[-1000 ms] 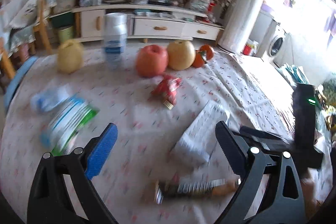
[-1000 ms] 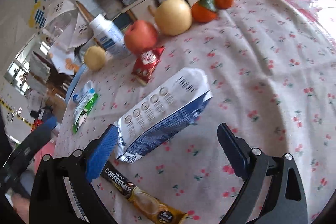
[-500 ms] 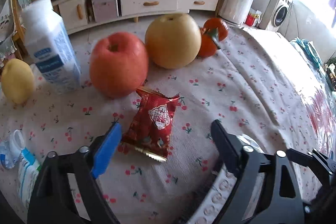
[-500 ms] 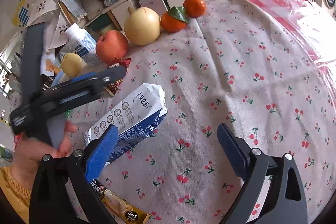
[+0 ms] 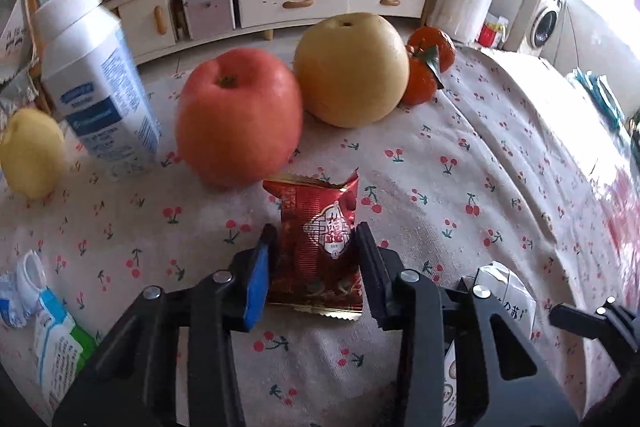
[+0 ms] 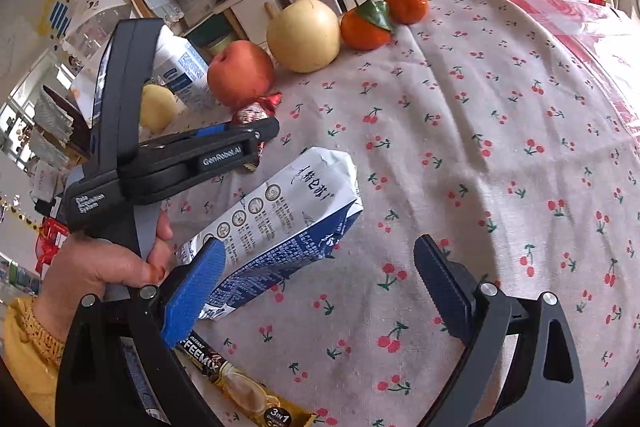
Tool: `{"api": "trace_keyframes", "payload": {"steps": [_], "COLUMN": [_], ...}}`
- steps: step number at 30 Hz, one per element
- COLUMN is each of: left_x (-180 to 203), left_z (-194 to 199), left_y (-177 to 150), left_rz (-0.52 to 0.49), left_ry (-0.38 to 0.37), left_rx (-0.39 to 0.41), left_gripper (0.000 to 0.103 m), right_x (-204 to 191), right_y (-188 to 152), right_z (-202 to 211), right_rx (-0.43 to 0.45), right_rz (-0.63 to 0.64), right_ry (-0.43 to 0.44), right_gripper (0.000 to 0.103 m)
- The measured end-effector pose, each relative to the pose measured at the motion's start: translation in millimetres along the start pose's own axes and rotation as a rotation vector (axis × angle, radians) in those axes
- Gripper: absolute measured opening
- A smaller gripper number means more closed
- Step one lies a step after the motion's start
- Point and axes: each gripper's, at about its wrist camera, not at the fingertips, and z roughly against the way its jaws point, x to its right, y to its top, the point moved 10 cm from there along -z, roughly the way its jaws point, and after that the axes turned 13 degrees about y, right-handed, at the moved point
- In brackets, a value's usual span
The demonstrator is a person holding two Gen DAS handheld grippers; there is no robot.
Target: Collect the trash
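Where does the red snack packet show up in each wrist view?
Left wrist: red snack packet low centre, between the left hand-held gripper pads, which have just been closing.
Right wrist: red snack packet upper left, partly hidden behind that hand-held gripper.
Shared landmark: the red apple just behind it.

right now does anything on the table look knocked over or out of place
Yes. The blue and white milk carton lies tipped on its side with a crumpled top, and the coffee mix sachet lies loose on the cloth near it. The red snack wrapper sits between the left gripper fingers, which have just been closing on it.
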Motion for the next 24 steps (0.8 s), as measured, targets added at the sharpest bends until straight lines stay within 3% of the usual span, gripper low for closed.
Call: {"api": "trace_keyframes", "payload": {"steps": [8,12,17,24], "left_x": [-32,-48,-68,-89], "left_z": [14,30,54,90], "left_y": [-12,-23,-38,-69], "left_rz": [0.071,0.08,0.113,0.18], "left_ry": [0.02,0.033,0.024,0.004], "left_rx": [0.029,0.055,0.079,0.109], "left_gripper": [0.04,0.04,0.04,0.04], "right_x": [-14,-22,-28,-52], "right_y": [-5,-6,-1,4], "right_z": [-13,-24,-32,-53], "right_rx": [-0.024,-0.035,-0.01,-0.023], "right_rz": [0.025,0.018,0.032,0.182], "right_ry": [0.031,0.065,0.042,0.039], "right_gripper": [0.094,0.085,0.085,0.085]}}
